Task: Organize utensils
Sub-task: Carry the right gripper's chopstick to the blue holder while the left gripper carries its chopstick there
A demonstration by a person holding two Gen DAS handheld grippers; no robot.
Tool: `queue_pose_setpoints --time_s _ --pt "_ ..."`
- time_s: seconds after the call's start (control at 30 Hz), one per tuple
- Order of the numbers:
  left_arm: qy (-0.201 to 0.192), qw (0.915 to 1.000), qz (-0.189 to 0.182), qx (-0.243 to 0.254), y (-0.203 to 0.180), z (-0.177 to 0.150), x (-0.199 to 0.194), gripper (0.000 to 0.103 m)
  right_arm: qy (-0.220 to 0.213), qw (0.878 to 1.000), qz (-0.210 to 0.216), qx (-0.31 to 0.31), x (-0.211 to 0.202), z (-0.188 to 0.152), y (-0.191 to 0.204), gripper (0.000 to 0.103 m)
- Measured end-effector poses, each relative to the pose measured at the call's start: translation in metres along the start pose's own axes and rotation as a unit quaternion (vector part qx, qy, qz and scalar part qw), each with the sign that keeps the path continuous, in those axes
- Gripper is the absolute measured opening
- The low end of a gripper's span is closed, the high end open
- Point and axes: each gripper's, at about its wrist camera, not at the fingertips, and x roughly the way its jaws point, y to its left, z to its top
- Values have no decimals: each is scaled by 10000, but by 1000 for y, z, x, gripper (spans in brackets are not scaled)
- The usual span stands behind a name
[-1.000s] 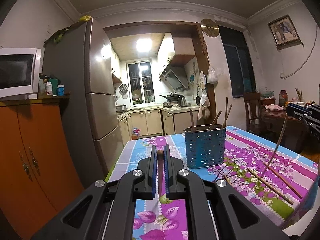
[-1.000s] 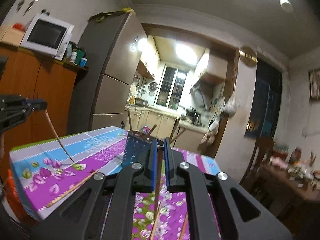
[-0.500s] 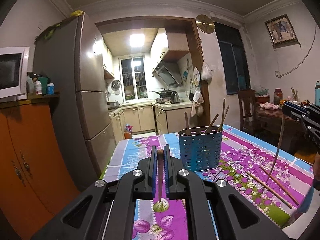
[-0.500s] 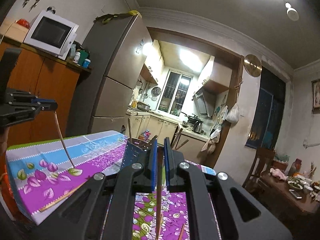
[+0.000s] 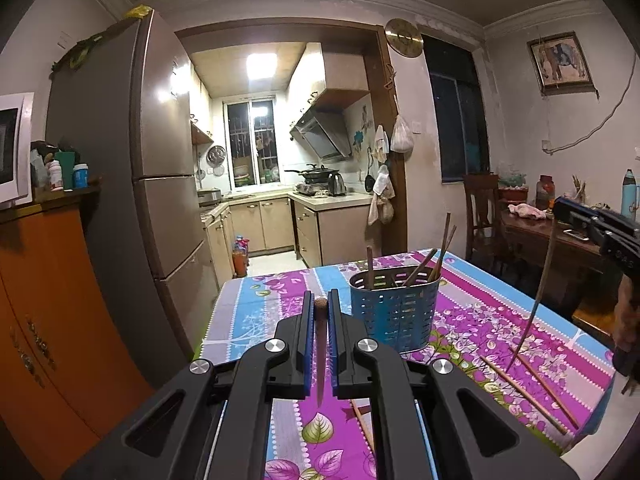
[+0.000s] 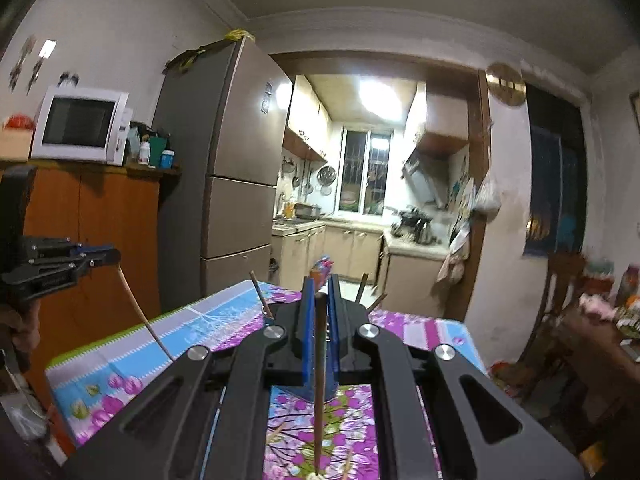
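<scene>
A blue perforated utensil holder point(image 5: 394, 312) stands on the floral tablecloth point(image 5: 480, 320) with several chopsticks upright in it. My left gripper point(image 5: 320, 304) is shut on a brown chopstick point(image 5: 320, 356) that hangs tip down, left of and short of the holder. In the right wrist view my right gripper point(image 6: 320, 292) is shut on another chopstick point(image 6: 319, 384), also hanging tip down; it hides most of the holder point(image 6: 316, 390). Each gripper shows in the other's view: the right gripper point(image 5: 560, 206) with its stick point(image 5: 538, 296), the left gripper point(image 6: 108, 258) with its stick point(image 6: 140, 314).
Loose chopsticks point(image 5: 520, 390) lie on the cloth right of the holder, one more point(image 5: 362, 420) near the front. A tall fridge point(image 5: 160, 184) and an orange cabinet point(image 5: 48, 300) stand left of the table. A chair point(image 5: 484, 216) and a cluttered wooden table point(image 5: 536, 232) are at the right.
Both grippers have risen above the table, each carrying its chopstick, whose tip has lifted off the cloth. The right wrist view has rolled closer to level. Both stayed shut.
</scene>
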Motion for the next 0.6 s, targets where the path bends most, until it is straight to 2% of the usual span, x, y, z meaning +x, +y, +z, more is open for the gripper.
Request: queue_pose_setpoints --time_s 0.23,0.6 --pt "236 9994 -253 28 -5 18 5 8 203 9985 204 457 13 4 -17 5" --pt "806 9934 -798 -158 -9 36 30 8 336 9973 308 576 32 11 -24 5"
